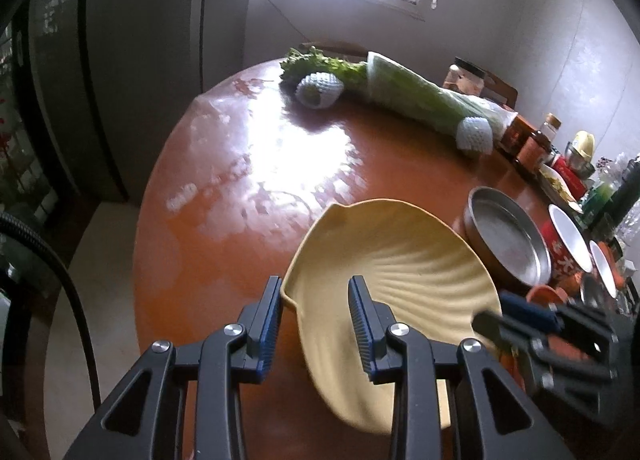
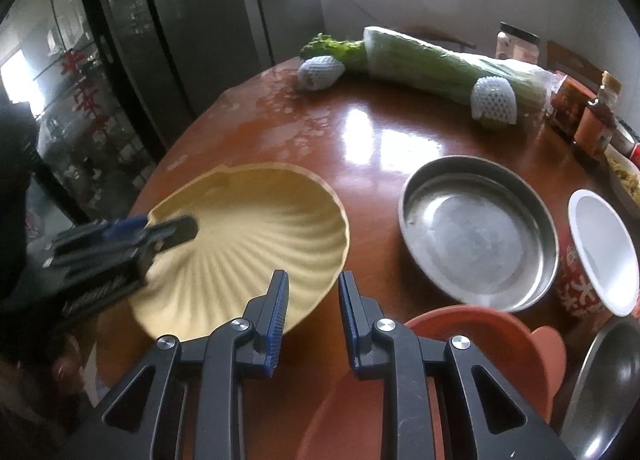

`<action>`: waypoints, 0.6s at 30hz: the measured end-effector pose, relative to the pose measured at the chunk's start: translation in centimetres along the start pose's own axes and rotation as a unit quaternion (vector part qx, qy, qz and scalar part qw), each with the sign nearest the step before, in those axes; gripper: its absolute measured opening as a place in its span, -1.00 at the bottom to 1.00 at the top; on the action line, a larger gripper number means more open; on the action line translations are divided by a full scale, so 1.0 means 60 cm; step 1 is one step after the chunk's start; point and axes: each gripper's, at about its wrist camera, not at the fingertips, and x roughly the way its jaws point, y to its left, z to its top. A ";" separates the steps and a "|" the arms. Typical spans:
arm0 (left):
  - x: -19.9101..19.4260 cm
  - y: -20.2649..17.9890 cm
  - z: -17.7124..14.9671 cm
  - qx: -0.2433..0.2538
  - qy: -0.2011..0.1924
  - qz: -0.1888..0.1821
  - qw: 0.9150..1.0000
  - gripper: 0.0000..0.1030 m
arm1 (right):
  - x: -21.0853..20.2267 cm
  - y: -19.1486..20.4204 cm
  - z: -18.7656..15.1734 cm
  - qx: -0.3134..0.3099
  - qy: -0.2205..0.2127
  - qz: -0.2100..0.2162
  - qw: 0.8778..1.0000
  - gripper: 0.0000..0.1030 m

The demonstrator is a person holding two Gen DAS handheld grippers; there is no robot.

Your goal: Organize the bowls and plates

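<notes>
While the yellow shell-shaped plate (image 1: 396,272) sits tilted above the round brown table (image 1: 248,163), the left gripper (image 1: 316,300) has its two blue-padded fingers spread apart on either side of the plate's near-left rim: the left finger stands just outside the rim, the right finger reaches over the ribbed inside, and neither pad can be seen pressing on it. From the right wrist camera the same plate (image 2: 248,244) shows its left edge between the left gripper's (image 2: 168,232) fingers, one dark finger lying over the inside of the plate. The right gripper (image 2: 313,296) is open too, with nothing between its fingers; its left finger sits just at the plate's near-right rim, and whether it touches is unclear. Seen from the left wrist, the right gripper (image 1: 504,320) appears blurred at the plate's right edge. Just to the right of the plate, a round steel pan (image 2: 480,232) rests flat on the table, and beyond that stands a red paper cup (image 2: 600,252) with a white inside. An orange plastic plate (image 2: 460,344) lies under the right gripper, nearer the camera than the yellow plate. Far beyond the plate, a long cabbage (image 2: 432,59) lies across the table.
</notes>
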 end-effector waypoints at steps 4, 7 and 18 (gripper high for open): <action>0.018 0.008 0.011 0.005 0.008 0.010 1.000 -0.34 | 0.005 0.016 -0.009 0.000 0.004 0.002 1.000 -0.49; 0.028 0.011 0.016 0.004 0.012 0.008 1.000 -0.34 | 0.006 0.023 -0.014 0.004 0.004 0.008 1.000 -0.49; 0.048 0.007 0.022 0.013 0.019 0.009 1.000 -0.34 | -0.007 0.033 -0.025 0.014 -0.006 0.015 1.000 -0.45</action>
